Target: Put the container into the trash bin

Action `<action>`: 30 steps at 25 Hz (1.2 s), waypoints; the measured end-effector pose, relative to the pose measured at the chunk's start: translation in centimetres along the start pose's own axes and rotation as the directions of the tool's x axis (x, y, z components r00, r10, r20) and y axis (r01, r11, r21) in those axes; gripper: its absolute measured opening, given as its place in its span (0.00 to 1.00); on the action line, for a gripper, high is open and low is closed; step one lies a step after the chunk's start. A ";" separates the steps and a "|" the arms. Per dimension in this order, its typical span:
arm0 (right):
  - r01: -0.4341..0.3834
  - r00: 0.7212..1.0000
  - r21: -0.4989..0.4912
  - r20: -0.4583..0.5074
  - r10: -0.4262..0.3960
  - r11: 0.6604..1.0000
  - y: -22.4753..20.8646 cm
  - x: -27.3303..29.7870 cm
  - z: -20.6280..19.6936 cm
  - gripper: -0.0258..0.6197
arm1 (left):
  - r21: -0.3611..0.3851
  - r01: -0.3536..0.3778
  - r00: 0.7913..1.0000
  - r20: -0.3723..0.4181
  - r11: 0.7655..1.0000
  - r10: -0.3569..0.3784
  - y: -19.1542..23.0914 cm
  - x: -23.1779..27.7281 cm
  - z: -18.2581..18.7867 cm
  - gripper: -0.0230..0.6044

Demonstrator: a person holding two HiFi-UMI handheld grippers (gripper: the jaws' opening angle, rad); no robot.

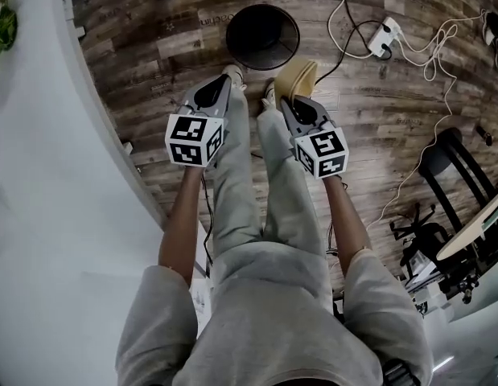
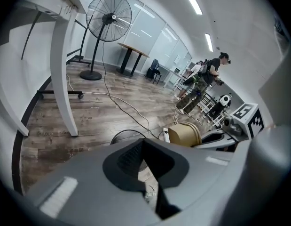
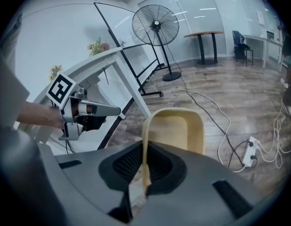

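Though the head view hides the grip, the right gripper view shows the right gripper (image 3: 145,161) clamping the container (image 3: 176,128) wall near the trash bin (image 1: 262,34); left gripper (image 2: 146,147) closed, empty.

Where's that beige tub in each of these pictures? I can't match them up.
Head view: the beige plastic tub is at upper centre, in the right tongs.
Left gripper view: lower right of centre.
Right gripper view: centre, rising from between the tongs.
Shared landmark: the white table, at the left in all three.
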State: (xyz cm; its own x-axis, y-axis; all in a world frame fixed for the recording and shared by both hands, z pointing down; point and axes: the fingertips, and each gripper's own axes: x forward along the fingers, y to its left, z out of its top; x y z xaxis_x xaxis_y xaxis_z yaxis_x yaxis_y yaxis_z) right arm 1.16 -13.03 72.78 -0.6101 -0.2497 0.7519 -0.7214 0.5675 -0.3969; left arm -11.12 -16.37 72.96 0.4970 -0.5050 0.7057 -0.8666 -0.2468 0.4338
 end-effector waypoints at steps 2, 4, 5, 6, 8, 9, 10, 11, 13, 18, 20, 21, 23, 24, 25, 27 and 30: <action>-0.006 1.000 -0.005 -0.012 0.006 1.000 -0.4 0.9 -0.8 0.08 | 0.000 0.002 1.000 0.001 1.000 -0.002 0.4 0.7 -0.3 0.05; -0.010 1.000 -0.009 -0.024 0.010 1.000 -0.6 1.6 -1.6 0.08 | 0.001 0.007 1.000 -0.002 1.000 -0.007 0.7 1.2 -0.6 0.05; -0.013 0.999 -0.011 -0.030 0.012 1.000 -0.7 1.8 -1.9 0.08 | 0.000 0.009 1.000 -0.004 1.000 -0.009 0.9 1.4 -0.9 0.05; -0.016 0.999 -0.015 -0.036 0.016 1.000 -0.8 2.1 -2.1 0.08 | -0.001 0.011 1.000 -0.008 1.000 -0.011 1.0 1.6 -1.1 0.05; -0.024 0.999 -0.024 -0.046 0.023 0.999 -0.9 2.6 -2.6 0.08 | -0.005 0.014 1.000 -0.012 1.000 -0.014 1.3 1.9 -1.5 0.05; -0.027 0.998 -0.027 -0.050 0.026 0.999 -1.0 2.9 -2.8 0.08 | -0.010 0.013 1.000 -0.014 1.000 -0.013 1.4 2.1 -1.7 0.05; -0.030 0.998 -0.028 -0.054 0.028 0.999 -1.0 3.2 -3.0 0.08 | -0.017 0.011 1.000 -0.016 1.000 -0.011 1.6 2.2 -1.9 0.05; -0.031 0.998 -0.028 -0.057 0.029 0.999 -1.1 3.4 -3.2 0.08 | -0.026 0.008 1.000 -0.016 1.000 -0.008 1.8 2.3 -2.0 0.05; -0.031 0.998 -0.028 -0.060 0.029 0.999 -1.4 3.9 -3.3 0.08 | -0.039 0.003 1.000 -0.014 0.999 -0.004 2.0 2.7 -2.3 0.05; -0.035 0.998 -0.029 -0.056 0.033 0.999 -1.6 5.0 -3.3 0.08 | -0.059 -0.007 1.000 -0.006 0.998 0.007 2.5 3.2 -2.5 0.05; -0.037 0.998 -0.029 -0.053 0.036 0.999 -1.7 5.6 -3.2 0.08 | -0.064 -0.012 1.000 0.000 0.998 0.012 2.8 3.3 -2.4 0.05; -0.038 0.998 -0.030 -0.051 0.037 0.999 -1.8 6.0 -3.1 0.08 | -0.064 -0.014 1.000 0.000 0.998 0.014 2.9 3.3 -2.3 0.05; -0.038 0.998 -0.034 -0.048 0.037 0.999 -2.2 6.6 -2.8 0.08 | -0.068 -0.017 1.000 -0.001 0.998 0.017 3.1 3.6 -2.4 0.05; -0.037 0.998 -0.036 -0.048 0.035 0.999 -2.5 6.9 -2.7 0.08 | -0.076 -0.019 1.000 -0.002 0.997 0.019 3.2 3.6 -2.5 0.05; -0.036 0.998 -0.039 -0.049 0.034 0.999 -2.7 7.3 -2.6 0.08 | -0.084 -0.020 1.000 -0.002 0.996 0.020 3.3 3.7 -2.7 0.05; -0.035 0.998 -0.048 -0.052 0.032 0.998 -3.1 8.1 -2.4 0.08 | -0.094 -0.022 1.000 -0.005 0.995 0.021 3.4 3.8 -3.0 0.05; -0.044 0.997 -0.075 -0.064 0.039 0.996 -3.6 9.5 -2.1 0.08 | -0.114 -0.021 1.000 -0.011 0.993 0.020 3.6 4.0 -3.3 0.05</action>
State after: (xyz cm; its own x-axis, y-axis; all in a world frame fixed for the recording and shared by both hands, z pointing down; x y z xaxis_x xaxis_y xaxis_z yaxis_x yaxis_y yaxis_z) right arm -1.34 -15.78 82.41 -0.6158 -0.1766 0.7678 -0.6673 0.6349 -0.3892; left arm -12.08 -16.49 79.18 0.4799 -0.5011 0.7201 -0.8662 -0.1402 0.4797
